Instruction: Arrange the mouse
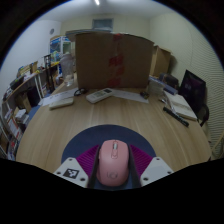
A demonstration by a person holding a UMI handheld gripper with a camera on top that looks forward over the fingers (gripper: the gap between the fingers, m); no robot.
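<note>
A pink computer mouse (113,163) sits lengthwise between my two fingers, its front pointing away from me. My gripper (113,170) is shut on it, with the magenta pads (89,160) pressed against its left and right sides. Under and around the mouse lies a dark blue-grey mouse pad (86,136) on the round wooden table (60,125). I cannot tell whether the mouse rests on the pad or hangs just above it.
A large cardboard box (112,58) stands at the table's far side. In front of it lie a white keyboard (99,96) and a flat white item (62,101). A black object (175,116) and a dark screen (193,90) are at the right, and cluttered shelves (25,95) at the left.
</note>
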